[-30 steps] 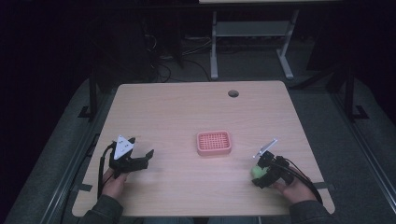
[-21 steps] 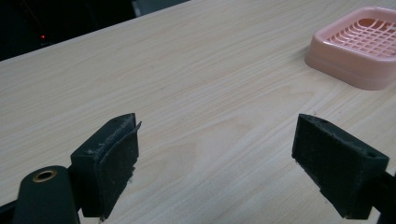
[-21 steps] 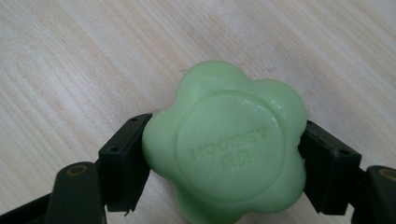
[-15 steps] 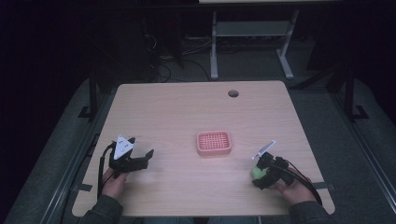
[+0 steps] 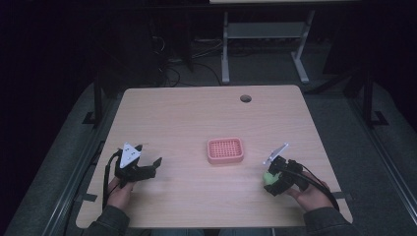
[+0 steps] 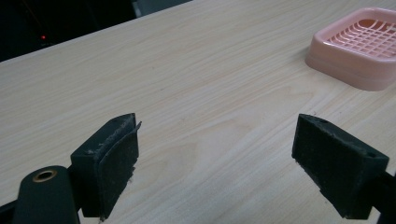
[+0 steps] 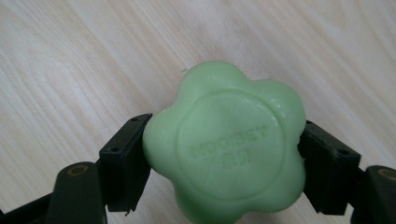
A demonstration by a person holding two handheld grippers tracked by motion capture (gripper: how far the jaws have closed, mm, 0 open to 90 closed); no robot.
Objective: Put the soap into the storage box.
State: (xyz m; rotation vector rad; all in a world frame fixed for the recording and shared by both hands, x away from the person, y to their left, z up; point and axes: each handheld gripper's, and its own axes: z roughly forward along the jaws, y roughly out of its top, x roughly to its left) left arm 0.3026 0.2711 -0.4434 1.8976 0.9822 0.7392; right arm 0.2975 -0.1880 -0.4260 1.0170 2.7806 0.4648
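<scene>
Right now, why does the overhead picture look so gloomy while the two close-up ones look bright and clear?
High view: dim, with only the table lit and black surroundings. Left gripper view: even light, sharp wood grain, pink tray crisp. Right gripper view: green soap bright and in focus, its embossed lettering legible, no glare.

Table [image 5: 187,118]: pale wood grain, light beige, with one dark round hole [image 5: 245,98] near the far edge. Tray [image 5: 225,150]: salmon pink, grid-patterned base. Soap [image 7: 226,147]: light green, flower-shaped outline, embossed lettering in the same green. Left gripper [image 6: 229,165] and right gripper [image 7: 224,172]: black jaws. A white three-cornered plate [image 5: 129,155] is seen on the left gripper. Surroundings are dark.
</scene>
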